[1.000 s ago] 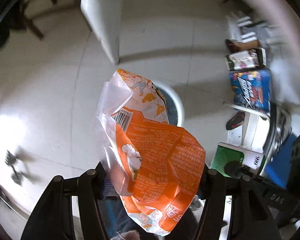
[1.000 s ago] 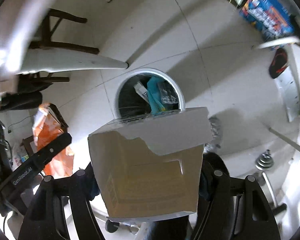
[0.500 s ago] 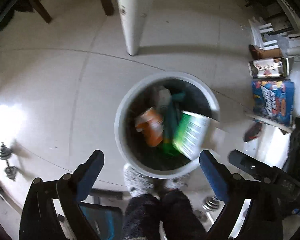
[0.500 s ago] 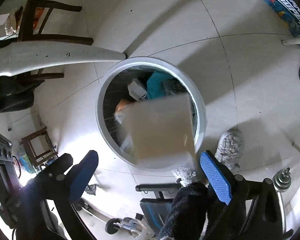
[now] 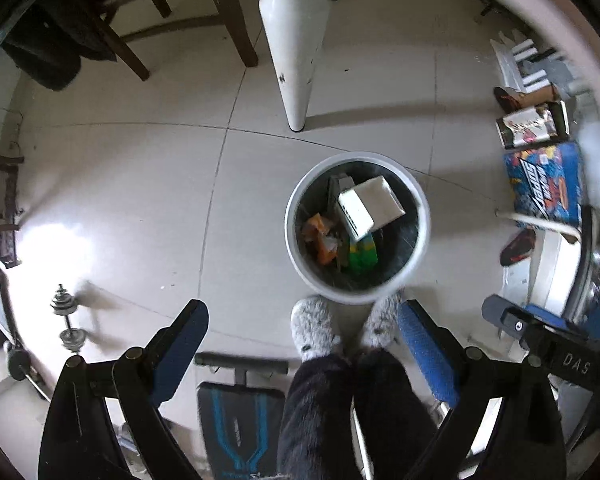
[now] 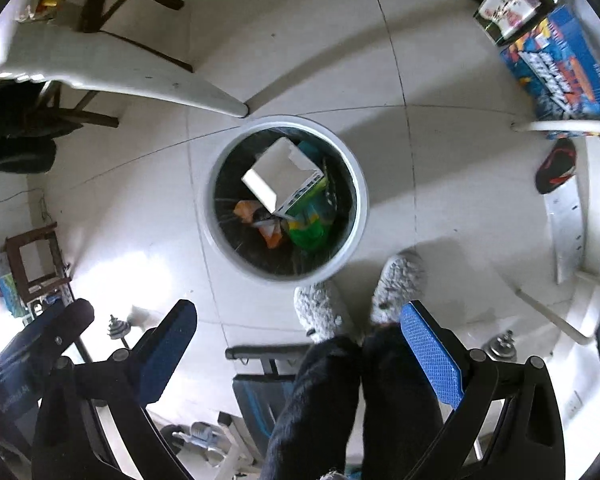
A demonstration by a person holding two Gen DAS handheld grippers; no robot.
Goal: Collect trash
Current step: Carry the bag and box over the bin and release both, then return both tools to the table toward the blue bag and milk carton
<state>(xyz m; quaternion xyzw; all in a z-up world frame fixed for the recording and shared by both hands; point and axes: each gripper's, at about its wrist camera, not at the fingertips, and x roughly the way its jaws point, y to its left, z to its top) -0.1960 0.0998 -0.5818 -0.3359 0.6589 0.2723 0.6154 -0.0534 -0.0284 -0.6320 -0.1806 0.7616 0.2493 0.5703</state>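
Observation:
A round white trash bin (image 5: pixel 422 216) stands on the tiled floor and also shows in the right wrist view (image 6: pixel 361 200). Inside lie a pale cardboard box (image 5: pixel 374 206) (image 6: pixel 278 170), an orange snack bag (image 5: pixel 320 238) (image 6: pixel 266 224) and a green package (image 5: pixel 362 254) (image 6: pixel 310 220). My left gripper (image 5: pixel 302 322) is open and empty, high above the bin's near side. My right gripper (image 6: pixel 298 320) is open and empty, also above the bin's near side.
The person's grey slippers (image 5: pixel 314 330) and dark trousers stand beside the bin. A white table leg (image 5: pixel 296 60), wooden chair (image 5: pixel 172 12), dumbbell (image 5: pixel 66 322) and workout bench (image 5: pixel 240 404) are around. Boxes (image 5: pixel 544 184) and a shoe (image 5: pixel 518 246) sit at the right.
Both grippers opened and let go: the orange bag and the cardboard box dropped into the bin. Both grippers then rose, so the bin looks smaller.

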